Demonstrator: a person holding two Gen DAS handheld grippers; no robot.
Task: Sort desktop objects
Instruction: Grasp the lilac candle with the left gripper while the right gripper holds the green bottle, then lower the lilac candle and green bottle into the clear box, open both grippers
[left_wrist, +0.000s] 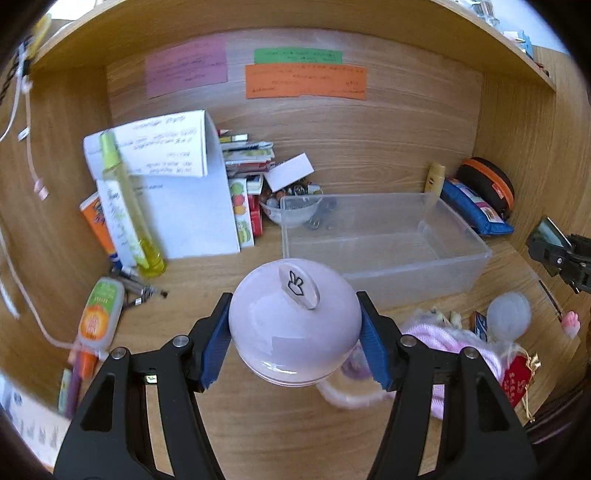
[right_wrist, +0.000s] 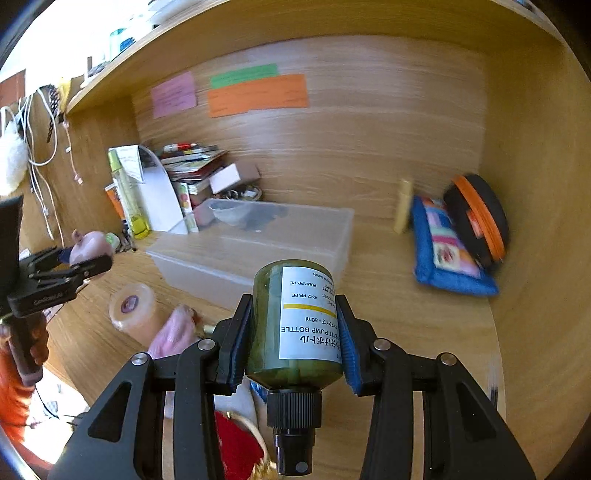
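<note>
My left gripper (left_wrist: 295, 345) is shut on a round pale pink container (left_wrist: 293, 332) with a clear tab on top bearing a bunny mark, held above the wooden desk. In the right wrist view that gripper (right_wrist: 79, 260) shows at far left with the pink container (right_wrist: 92, 249) in it. My right gripper (right_wrist: 293, 339) is shut on a dark green pump bottle (right_wrist: 295, 325) with a white label, its black nozzle pointing back toward the camera. An empty clear plastic bin (left_wrist: 384, 240) stands on the desk just beyond both grippers, seen also as the bin (right_wrist: 258, 243) in the right wrist view.
A yellow spray bottle (left_wrist: 125, 206), white folded paper (left_wrist: 177, 184) and stacked booklets (left_wrist: 247, 155) crowd the back left. A blue pouch (right_wrist: 447, 247) and black-orange case (right_wrist: 480, 218) lean at the right wall. Pink fabric (left_wrist: 439, 343), a red charm (left_wrist: 517, 376) and a translucent puff (left_wrist: 508, 317) lie near the front.
</note>
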